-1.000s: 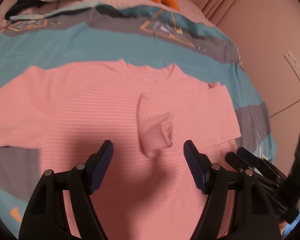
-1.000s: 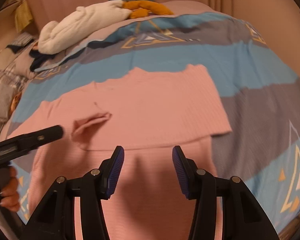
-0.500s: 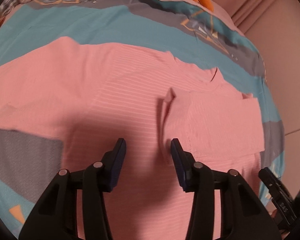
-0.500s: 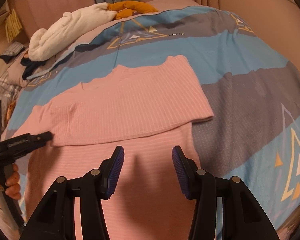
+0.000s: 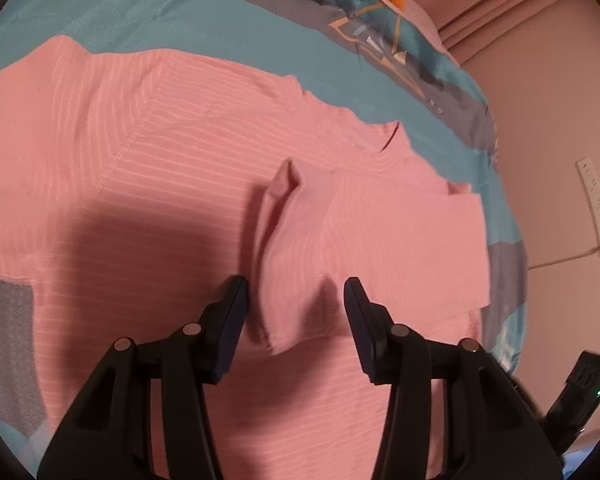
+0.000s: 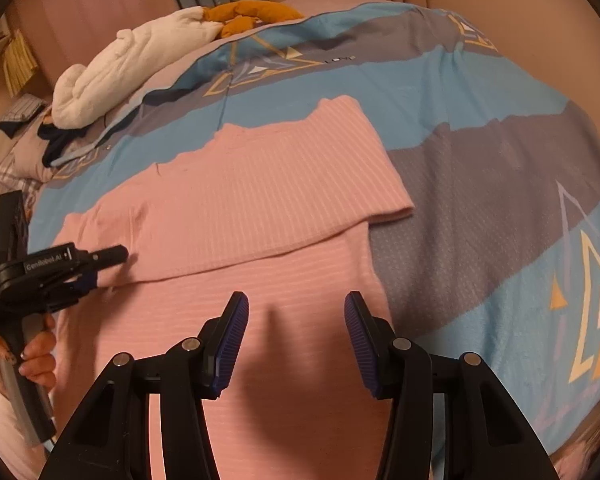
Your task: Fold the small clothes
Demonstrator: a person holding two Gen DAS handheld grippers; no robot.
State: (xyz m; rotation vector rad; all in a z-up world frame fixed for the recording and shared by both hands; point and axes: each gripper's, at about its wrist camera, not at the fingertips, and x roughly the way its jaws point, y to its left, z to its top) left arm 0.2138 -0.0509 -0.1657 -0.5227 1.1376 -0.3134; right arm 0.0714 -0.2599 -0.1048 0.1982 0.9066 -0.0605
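Shirt (image 5: 172,184), pink with fine pale stripes, lies spread flat on the bed, and each of my cameras catches a different part of it. From my left hand-held gripper (image 5: 296,308) I see the neckline toward one o'clock and the sleeve (image 5: 372,248) folded in across the chest, its cuff end lying between the two spread fingers, touched by neither as far as I can tell. The cuff's far corner stands up in a small peak. A sleeve seam runs off toward ten o'clock over the flat, unfolded side.

My right hand-held gripper (image 6: 296,340) shows what the left view cannot: the folded sleeve as one long band across the shirt, its outer edge ending at three o'clock on the bedspread (image 6: 480,168), and my left hand (image 6: 36,360) at nine o'clock holding its tool, the black tip at the cuff end. The right fingers are spread too, hovering over the lower body of the shirt with nothing between them.

The bedspread has blue and grey bands with orange triangle outlines. At the head of the bed, toward eleven o'clock, sit a white bundle (image 6: 128,68) and an orange cloth (image 6: 252,14). The left view alone shows the plain wall with a white power strip (image 5: 596,204) at three o'clock.
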